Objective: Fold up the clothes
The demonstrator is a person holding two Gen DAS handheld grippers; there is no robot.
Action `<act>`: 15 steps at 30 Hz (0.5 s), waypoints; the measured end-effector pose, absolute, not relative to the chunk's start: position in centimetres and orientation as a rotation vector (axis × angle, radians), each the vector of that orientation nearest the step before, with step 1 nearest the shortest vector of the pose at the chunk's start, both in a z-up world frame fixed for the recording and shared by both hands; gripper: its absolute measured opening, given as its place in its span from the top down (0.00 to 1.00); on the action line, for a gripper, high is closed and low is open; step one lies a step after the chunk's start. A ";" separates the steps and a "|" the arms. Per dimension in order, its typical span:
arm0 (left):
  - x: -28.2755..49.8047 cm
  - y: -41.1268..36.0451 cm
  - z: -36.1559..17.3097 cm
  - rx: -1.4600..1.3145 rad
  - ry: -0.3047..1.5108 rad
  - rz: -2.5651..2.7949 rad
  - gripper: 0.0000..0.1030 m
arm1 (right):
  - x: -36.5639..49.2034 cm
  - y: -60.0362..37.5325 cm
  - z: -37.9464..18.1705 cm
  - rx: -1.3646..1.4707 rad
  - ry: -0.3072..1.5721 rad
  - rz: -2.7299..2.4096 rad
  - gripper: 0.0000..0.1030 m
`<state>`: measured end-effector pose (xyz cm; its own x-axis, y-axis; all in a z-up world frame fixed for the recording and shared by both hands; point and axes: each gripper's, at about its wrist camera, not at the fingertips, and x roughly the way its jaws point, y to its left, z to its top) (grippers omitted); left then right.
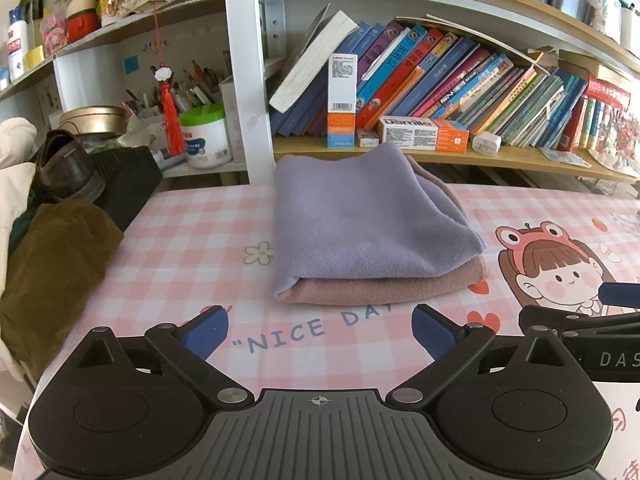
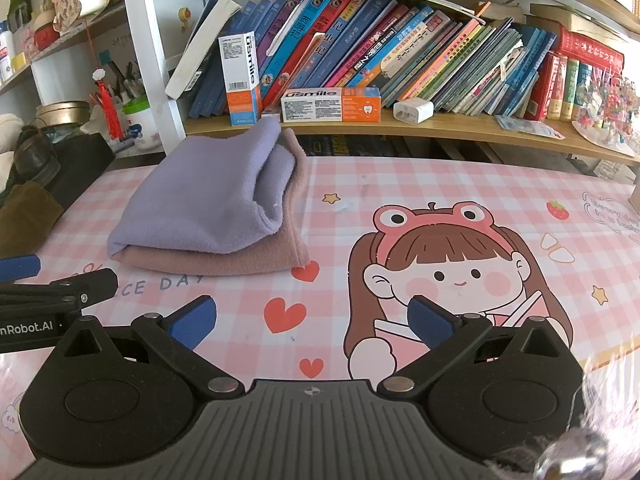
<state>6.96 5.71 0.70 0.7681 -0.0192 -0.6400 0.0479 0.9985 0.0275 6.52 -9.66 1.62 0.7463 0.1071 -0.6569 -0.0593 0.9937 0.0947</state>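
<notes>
Reading "NICE DAY" on tablecloth point(image 1: 180, 248), "usmile" box point(image 2: 330, 105), folded cloths point(image 1: 368, 232)

**Folded cloths ahead of the spread left claw**

The left gripper point(image 1: 318, 330) stands wide apart, empty, above the checked tablecloth point(image 1: 180, 248). Just ahead lies the purple cloth point(image 1: 360, 220), folded atop the pink cloth point(image 1: 380, 290). Far left: brown garment point(image 1: 52, 272).

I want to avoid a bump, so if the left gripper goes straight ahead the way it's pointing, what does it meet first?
Probably the folded stack: the left gripper, open, points at the pink cloth under the purple cloth.
</notes>
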 end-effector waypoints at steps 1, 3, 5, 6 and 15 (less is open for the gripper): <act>7.0 5.7 0.7 0.042 0.694 -0.037 0.03 | 6.5 -9.6 1.6 0.069 0.723 0.092 0.00; 7.0 5.7 0.7 0.042 0.695 -0.038 0.03 | 6.5 -9.6 1.6 0.068 0.723 0.092 0.00; 7.0 5.7 0.6 0.042 0.696 -0.039 0.03 | 6.5 -9.6 1.6 0.067 0.724 0.092 0.00; 7.1 5.7 0.6 0.043 0.696 -0.039 0.03 | 6.5 -9.6 1.6 0.068 0.724 0.092 0.00; 7.2 5.8 0.5 0.035 0.703 -0.042 0.03 | 6.6 -9.5 1.6 0.065 0.727 0.091 0.00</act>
<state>7.25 5.76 0.50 0.7618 -0.0270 -0.6472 0.0509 0.9985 0.0183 6.59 -9.47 1.59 0.7436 0.1058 -0.6602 -0.0604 0.9940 0.0913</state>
